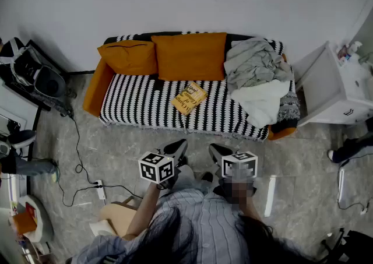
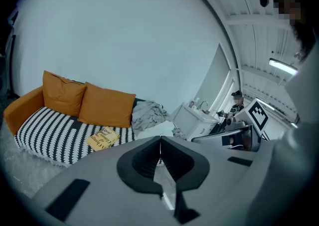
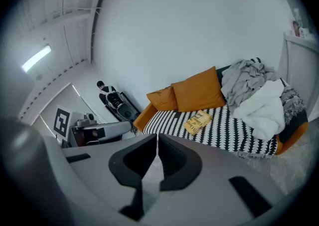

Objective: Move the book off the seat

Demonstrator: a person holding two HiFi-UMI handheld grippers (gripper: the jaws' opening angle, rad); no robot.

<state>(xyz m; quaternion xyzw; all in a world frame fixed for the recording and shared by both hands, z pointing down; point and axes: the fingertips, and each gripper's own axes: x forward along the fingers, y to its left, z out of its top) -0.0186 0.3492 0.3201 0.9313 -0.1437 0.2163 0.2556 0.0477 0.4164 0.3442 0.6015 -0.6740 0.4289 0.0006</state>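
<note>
The yellow book (image 1: 189,98) lies flat on the striped sofa seat (image 1: 140,102) at the middle of the head view. Its long axis slants from lower left to upper right, just below the orange cushion (image 1: 189,56). The left gripper (image 1: 176,148) and right gripper (image 1: 217,151) hover lower in frame, well apart from it, fingers closed on nothing.

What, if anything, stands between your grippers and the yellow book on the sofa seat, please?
Nothing visible. Only floor separates the left gripper and right gripper from the sofa, and the book lies uncovered mid-seat, in front of the cushions.
</note>
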